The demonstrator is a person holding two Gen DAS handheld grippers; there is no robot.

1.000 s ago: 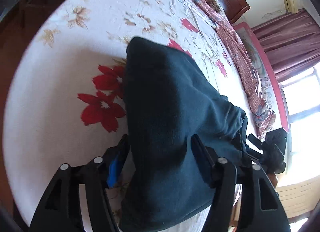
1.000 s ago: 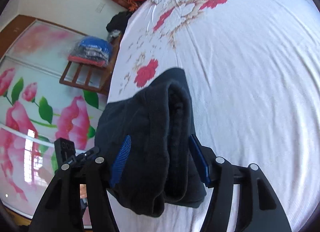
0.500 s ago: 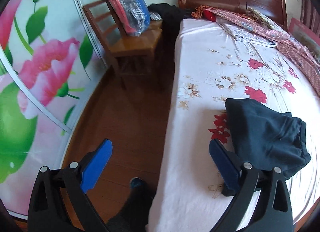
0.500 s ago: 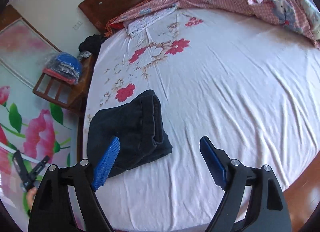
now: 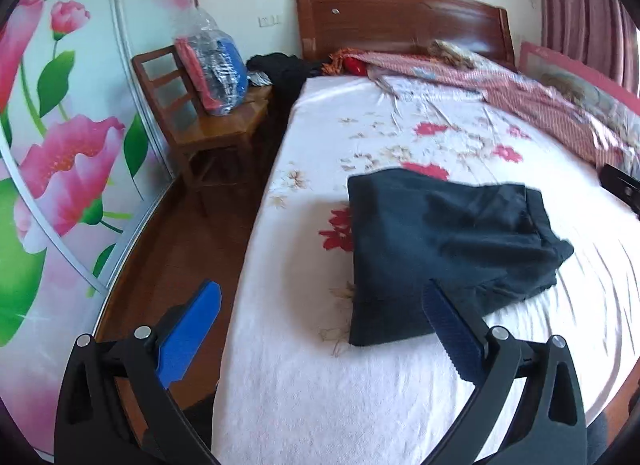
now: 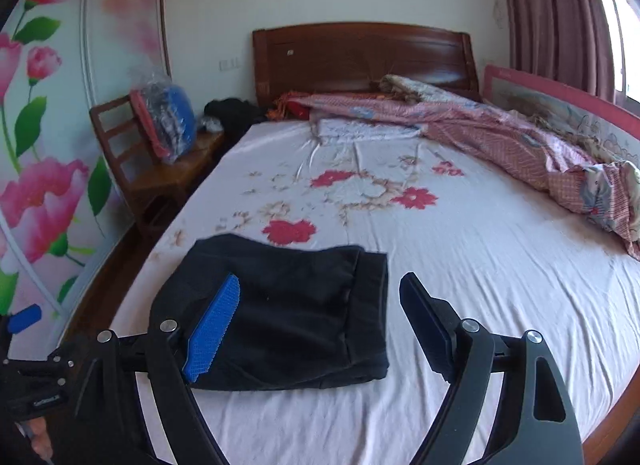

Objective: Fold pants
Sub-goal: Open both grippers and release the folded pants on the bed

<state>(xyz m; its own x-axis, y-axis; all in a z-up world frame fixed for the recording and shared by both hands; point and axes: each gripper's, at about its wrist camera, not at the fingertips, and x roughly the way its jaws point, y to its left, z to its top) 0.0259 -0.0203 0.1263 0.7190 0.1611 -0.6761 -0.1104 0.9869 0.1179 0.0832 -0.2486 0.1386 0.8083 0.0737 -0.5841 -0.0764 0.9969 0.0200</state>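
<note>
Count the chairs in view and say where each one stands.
1: a wooden chair left of the bed, beside the headboard, with a plastic bag on its seat. Others may be out of view.

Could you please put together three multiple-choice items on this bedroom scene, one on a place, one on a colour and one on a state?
1. Where do the pants lie?
A. On the wooden chair
B. On the bed sheet near the bed's left edge
C. On the floor

2. What colour are the gripper finger pads?
A. Blue
B. Yellow
C. White

3. In what state is the right gripper?
A. Shut on the pants
B. Shut on nothing
C. Open, holding nothing

Answers:
1. B, since the dark folded bundle rests on the flowered bed sheet on the side nearest the chair.
2. A, since the ribbed pads are blue in both wrist views.
3. C, since its fingers stand wide apart above the bed, as do those of the left gripper.
</note>
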